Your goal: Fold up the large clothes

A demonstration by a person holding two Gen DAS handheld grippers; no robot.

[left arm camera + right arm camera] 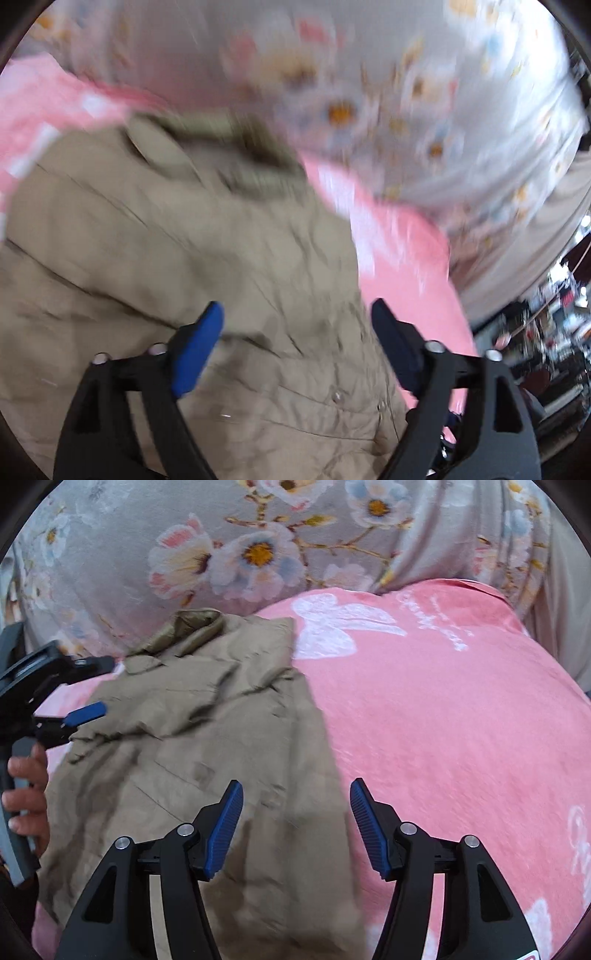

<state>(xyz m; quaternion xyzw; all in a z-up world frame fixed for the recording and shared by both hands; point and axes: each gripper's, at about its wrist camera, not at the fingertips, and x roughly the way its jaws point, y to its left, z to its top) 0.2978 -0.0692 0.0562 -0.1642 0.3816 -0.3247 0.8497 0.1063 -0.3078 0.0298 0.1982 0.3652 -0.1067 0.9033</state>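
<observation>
A tan padded jacket [177, 251] lies crumpled on a pink blanket [406, 266], its darker collar at the far end. The left wrist view is blurred. My left gripper [295, 306] hovers over the jacket near its snap-button edge, open, with nothing between its blue pads. In the right wrist view the jacket [207, 738] covers the left half of the pink blanket [443, 720]. My right gripper [296, 786] is open above the jacket's right edge, holding nothing. The left gripper [99, 686] shows at the jacket's left side, open, with a hand [26, 794] on its handle.
Grey bedding with a flower print [258, 550] lies beyond the pink blanket, which carries white butterfly prints [332, 624]. In the left wrist view the bedding [406, 92] falls away to the right, past which a cluttered dark room corner [546, 332] shows.
</observation>
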